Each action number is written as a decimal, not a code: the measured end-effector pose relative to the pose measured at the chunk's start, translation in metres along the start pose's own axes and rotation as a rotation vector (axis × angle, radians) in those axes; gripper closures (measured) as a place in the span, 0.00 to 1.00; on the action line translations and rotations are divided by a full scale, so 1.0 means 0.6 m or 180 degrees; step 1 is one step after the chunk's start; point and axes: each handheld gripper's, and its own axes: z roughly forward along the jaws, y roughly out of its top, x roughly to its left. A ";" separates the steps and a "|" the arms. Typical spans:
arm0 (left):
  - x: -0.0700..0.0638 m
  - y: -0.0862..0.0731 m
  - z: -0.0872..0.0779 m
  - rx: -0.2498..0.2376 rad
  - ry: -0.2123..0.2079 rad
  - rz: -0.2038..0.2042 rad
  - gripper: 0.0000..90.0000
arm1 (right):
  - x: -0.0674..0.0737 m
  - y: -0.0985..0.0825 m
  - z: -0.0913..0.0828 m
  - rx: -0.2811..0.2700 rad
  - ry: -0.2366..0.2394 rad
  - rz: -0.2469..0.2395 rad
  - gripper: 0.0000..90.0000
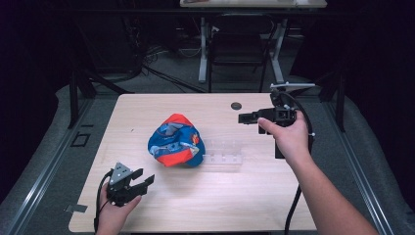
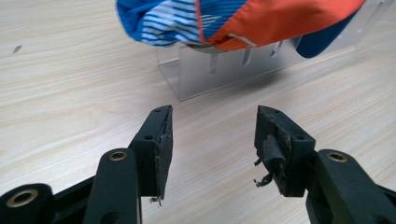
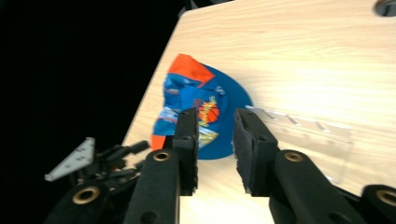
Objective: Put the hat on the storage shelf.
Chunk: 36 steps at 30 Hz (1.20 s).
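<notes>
A blue and orange cap (image 1: 175, 142) with a cartoon print rests on the left end of a clear acrylic stand (image 1: 224, 152) in the middle of the wooden table (image 1: 205, 205). My left gripper (image 1: 144, 177) is near the front left corner, open and empty, aimed at the cap (image 2: 243, 18) and the stand (image 2: 219, 70). A gap of bare wood lies before the left gripper (image 2: 212, 126). My right gripper (image 1: 247, 118) hovers at the back right, pointing left, open with nothing between its jaws. From the right gripper (image 3: 215, 116), the cap (image 3: 187, 93) and stand (image 3: 303, 130) lie beyond.
A round cable hole (image 1: 236, 105) sits in the tabletop near the far edge. Behind the table stand a dark chair (image 1: 237, 49) and white desk legs (image 1: 202, 49). In the right gripper view the left gripper (image 3: 116, 156) shows at the table's dark edge.
</notes>
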 end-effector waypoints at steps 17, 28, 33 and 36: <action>0.031 -0.020 -0.016 -0.0047 0.0101 -0.0212 0.52 | -0.036 -0.062 0.001 0.0059 -0.0230 -0.0180 0.74; 0.031 -0.028 -0.010 -0.0022 0.0088 -0.0196 0.52 | -0.056 -0.128 0.020 0.0157 -0.0572 -0.0489 0.74; 0.030 -0.029 -0.010 -0.0022 0.0074 -0.0160 0.51 | -0.082 -0.156 0.029 0.0145 -0.0601 -0.0393 0.74; 0.032 -0.030 -0.009 0.0002 0.0060 -0.0168 0.51 | -0.094 -0.176 0.032 0.0095 -0.0551 -0.0329 0.74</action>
